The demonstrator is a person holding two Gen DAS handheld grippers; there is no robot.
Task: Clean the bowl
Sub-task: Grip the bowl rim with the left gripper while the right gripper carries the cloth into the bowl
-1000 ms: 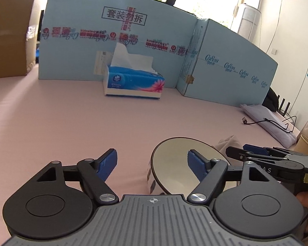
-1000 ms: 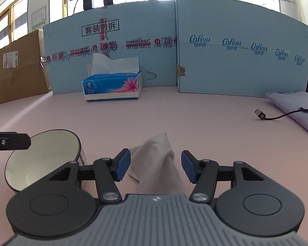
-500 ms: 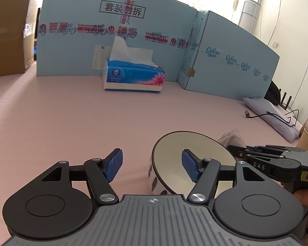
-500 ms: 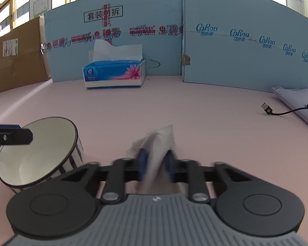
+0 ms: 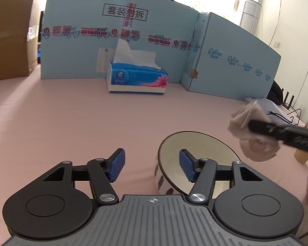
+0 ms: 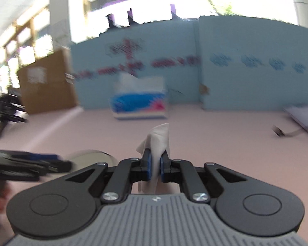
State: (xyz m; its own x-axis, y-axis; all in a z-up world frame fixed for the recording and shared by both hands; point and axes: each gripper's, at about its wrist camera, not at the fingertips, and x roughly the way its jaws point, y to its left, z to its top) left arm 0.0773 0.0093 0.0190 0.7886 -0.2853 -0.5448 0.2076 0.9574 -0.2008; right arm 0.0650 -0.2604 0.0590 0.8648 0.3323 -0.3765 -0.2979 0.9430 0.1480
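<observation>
Smooth pink tabletop (image 5: 71,127), matte. Light-blue printed cardboard screen (image 5: 88,47) upright at back; glossy blue tissue box (image 5: 136,80) before it. Round cream bowl with dark rim (image 5: 203,143) near front. Left gripper (image 5: 152,165) half open, jaws just closing astride bowl's wall. Right gripper (image 6: 155,165) clamped on crumpled beige cloth (image 6: 159,141), lifted.

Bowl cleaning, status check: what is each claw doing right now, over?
Right gripper shut on cloth, lifted off table. Left gripper closing, astride bowl rim, not gripping yet. Nothing in the way.
</observation>
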